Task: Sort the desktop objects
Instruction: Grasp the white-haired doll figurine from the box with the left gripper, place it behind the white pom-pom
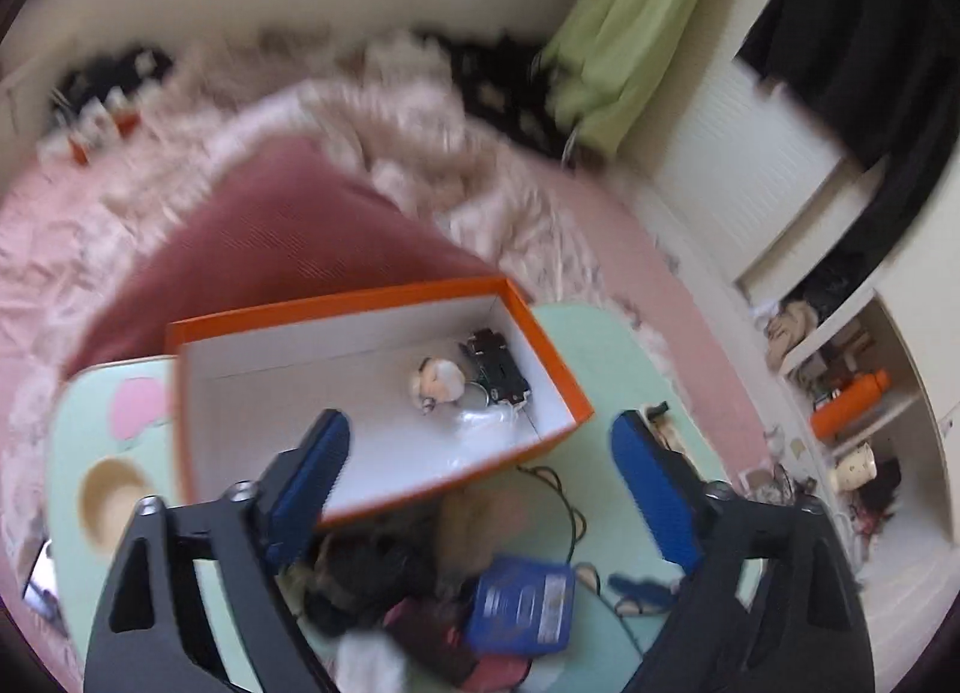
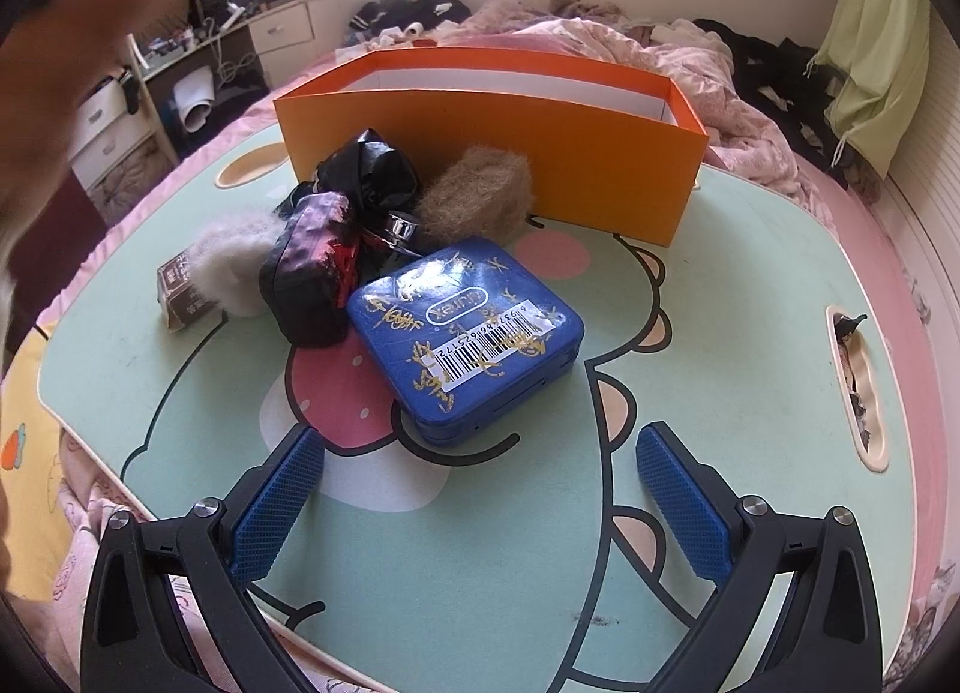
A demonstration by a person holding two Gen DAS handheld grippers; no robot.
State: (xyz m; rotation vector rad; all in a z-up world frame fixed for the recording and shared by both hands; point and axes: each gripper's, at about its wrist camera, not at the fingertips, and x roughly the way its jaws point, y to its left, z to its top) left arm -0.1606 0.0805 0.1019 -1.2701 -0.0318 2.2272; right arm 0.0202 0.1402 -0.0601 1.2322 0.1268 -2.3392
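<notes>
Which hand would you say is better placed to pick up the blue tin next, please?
Probably the right. The right gripper is open and empty, with the blue tin lying straight ahead between its fingers. The left gripper is open too, but sits above the orange box, its view blurred.

The whole left wrist view is smeared by motion: the bedding [image 1: 372, 111] behind the orange box [image 1: 384, 297] is a streaked blur, and the pile in front of the box, near the blue tin [image 1: 521, 603], cannot be told apart. Inside the box, the small items [image 1: 474, 375] at its right end are too small to name. In the right wrist view, the box's front wall [image 2: 510, 153] hides its contents, and a blurred hand [image 2: 66, 63] left of the box is cut by the edge.
</notes>
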